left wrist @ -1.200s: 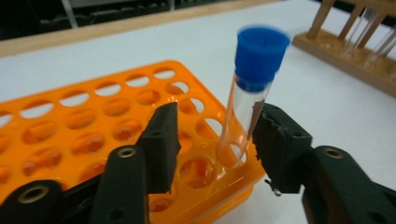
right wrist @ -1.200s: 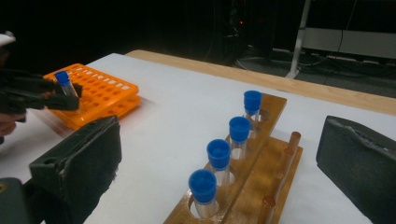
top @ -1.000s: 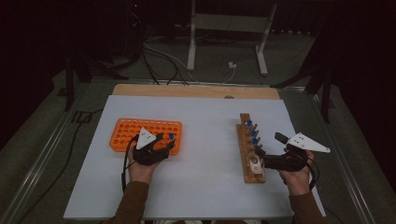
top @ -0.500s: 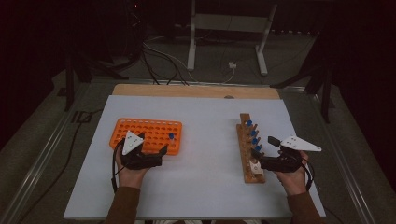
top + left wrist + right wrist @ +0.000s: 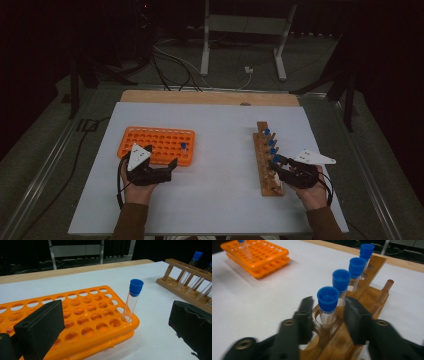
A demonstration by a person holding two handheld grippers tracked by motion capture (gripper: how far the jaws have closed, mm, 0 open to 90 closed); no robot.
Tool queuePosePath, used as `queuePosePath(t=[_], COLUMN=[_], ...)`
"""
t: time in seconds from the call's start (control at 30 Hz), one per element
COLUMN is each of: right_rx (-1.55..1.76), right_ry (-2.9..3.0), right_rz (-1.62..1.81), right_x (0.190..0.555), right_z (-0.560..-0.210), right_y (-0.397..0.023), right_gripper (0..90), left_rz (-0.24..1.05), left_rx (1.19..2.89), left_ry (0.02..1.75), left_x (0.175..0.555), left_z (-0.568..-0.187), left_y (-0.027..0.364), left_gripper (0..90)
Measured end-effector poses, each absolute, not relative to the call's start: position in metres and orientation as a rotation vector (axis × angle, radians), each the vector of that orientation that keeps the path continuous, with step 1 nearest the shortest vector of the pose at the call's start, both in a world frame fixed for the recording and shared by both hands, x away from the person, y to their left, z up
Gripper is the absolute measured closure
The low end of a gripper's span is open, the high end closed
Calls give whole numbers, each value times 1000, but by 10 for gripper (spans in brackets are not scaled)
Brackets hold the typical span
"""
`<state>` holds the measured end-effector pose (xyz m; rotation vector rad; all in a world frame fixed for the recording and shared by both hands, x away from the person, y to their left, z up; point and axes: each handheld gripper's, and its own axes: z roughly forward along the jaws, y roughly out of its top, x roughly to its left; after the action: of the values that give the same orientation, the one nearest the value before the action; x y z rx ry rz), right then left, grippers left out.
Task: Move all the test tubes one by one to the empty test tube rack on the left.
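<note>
An orange rack (image 5: 155,142) (image 5: 82,315) lies at the left with one blue-capped tube (image 5: 183,146) (image 5: 133,300) standing in a hole at its right end. My left gripper (image 5: 162,159) (image 5: 113,322) sits just in front of it. Its jaws have just opened wide and nothing is between them. At the right a wooden rack (image 5: 262,160) (image 5: 362,297) holds several blue-capped tubes. My right gripper (image 5: 275,166) (image 5: 328,312) is around the nearest tube (image 5: 327,298). Its jaws have just been closing, and a small gap remains on each side.
The white table top (image 5: 220,150) lies bare between the two racks. A wooden board (image 5: 210,97) runs along its far edge. Beyond it stand a metal frame (image 5: 240,30) and loose cables (image 5: 175,65) on the dark floor.
The left gripper let go of the tube in the orange rack, opened and drew back toward the person. The right gripper's jaws narrowed around the nearest tube in the wooden rack.
</note>
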<state>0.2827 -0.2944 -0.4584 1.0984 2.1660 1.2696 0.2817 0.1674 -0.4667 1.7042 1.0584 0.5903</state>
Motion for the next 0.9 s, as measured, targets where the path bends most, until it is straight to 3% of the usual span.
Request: queuePosePath(t=[0.17,0.9], right_rx=[1097,1075], right_ry=[2153,2152], right_rz=[1260,1279], right_x=[283,283], right_z=[-461,-448], right_y=[-294,-291], right_gripper=[754,768], left_rz=[589,584], left_rx=[1706,1743], left_ry=[1069,1054], left_x=[284,287], left_z=[-469,-466], left_y=[167,157], left_gripper=[11,11])
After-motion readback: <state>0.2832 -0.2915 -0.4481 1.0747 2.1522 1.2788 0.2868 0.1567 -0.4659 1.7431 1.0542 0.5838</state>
